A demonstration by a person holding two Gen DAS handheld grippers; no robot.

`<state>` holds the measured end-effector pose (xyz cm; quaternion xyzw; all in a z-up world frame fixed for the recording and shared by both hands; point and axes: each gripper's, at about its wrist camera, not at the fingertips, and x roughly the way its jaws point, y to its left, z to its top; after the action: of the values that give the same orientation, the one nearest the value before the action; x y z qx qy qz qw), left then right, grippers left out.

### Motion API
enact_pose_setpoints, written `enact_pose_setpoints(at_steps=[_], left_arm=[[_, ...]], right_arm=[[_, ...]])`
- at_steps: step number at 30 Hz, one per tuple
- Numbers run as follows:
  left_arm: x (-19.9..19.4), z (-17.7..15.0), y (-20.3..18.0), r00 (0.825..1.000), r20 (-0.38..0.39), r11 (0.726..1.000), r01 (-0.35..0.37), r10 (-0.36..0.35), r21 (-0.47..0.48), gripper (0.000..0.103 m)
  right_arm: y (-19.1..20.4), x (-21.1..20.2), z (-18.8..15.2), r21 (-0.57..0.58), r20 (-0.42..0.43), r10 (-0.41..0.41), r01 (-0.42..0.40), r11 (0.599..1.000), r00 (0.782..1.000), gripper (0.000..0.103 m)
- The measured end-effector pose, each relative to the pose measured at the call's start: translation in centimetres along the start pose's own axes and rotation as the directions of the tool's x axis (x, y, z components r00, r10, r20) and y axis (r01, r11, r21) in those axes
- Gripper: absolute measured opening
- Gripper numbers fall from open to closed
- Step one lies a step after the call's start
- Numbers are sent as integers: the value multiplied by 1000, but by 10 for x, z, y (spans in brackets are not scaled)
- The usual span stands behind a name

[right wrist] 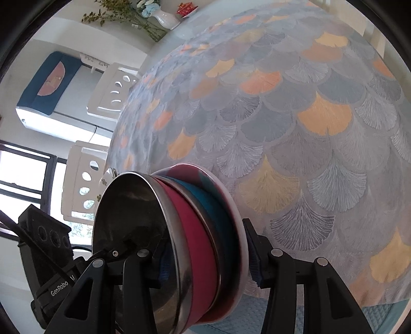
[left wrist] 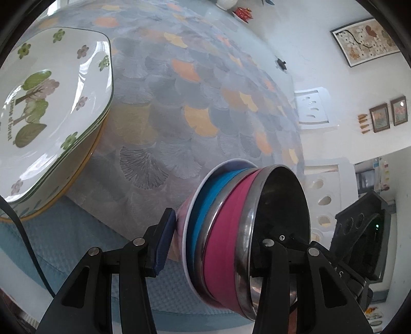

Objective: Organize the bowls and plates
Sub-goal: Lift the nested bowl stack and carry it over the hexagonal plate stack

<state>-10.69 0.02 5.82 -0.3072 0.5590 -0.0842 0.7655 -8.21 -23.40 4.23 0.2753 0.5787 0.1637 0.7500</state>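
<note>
The right gripper point(right wrist: 205, 259) clamps a tilted stack of nested bowls point(right wrist: 179, 244), steel rim toward nine o'clock, above the fan-patterned tablecloth point(right wrist: 295, 128). At eleven o'clock stands a white vase point(right wrist: 165, 18).

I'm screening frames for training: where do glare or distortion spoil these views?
Left wrist: window glare streaks the floral plates; fisheye bulges the tablecloth. Right wrist: the window is blown out; the nested bowls, gripped sideways by both grippers, look slightly soft; corners vignette black.
</note>
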Motion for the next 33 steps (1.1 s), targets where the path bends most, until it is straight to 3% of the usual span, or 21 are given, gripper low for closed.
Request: enact_pose_setpoints(at_steps=[5, 15, 22, 29, 33], left_arm=[[-5, 3, -1, 1000, 14, 999, 10, -10, -44, 42], [-24, 18, -21, 996, 77, 999, 42, -43, 11, 42], [-63, 34, -20, 989, 139, 999, 50, -52, 14, 44], [-114, 52, 17, 978, 209, 996, 46, -30, -73, 42], [-140, 68, 38, 973, 228, 997, -9, 25, -73, 42]], right_arm=[[1, -4, 0, 21, -4, -20, 20, 1000, 1000, 47], [30, -32, 11, -71, 86, -45, 51, 996, 995, 47], [70, -52, 18, -130, 156, 18, 2, 992, 988, 47], [129, -32, 18, -194, 96, 37, -18, 981, 995, 47], [165, -7, 12, -189, 35, 62, -55, 980, 997, 47]])
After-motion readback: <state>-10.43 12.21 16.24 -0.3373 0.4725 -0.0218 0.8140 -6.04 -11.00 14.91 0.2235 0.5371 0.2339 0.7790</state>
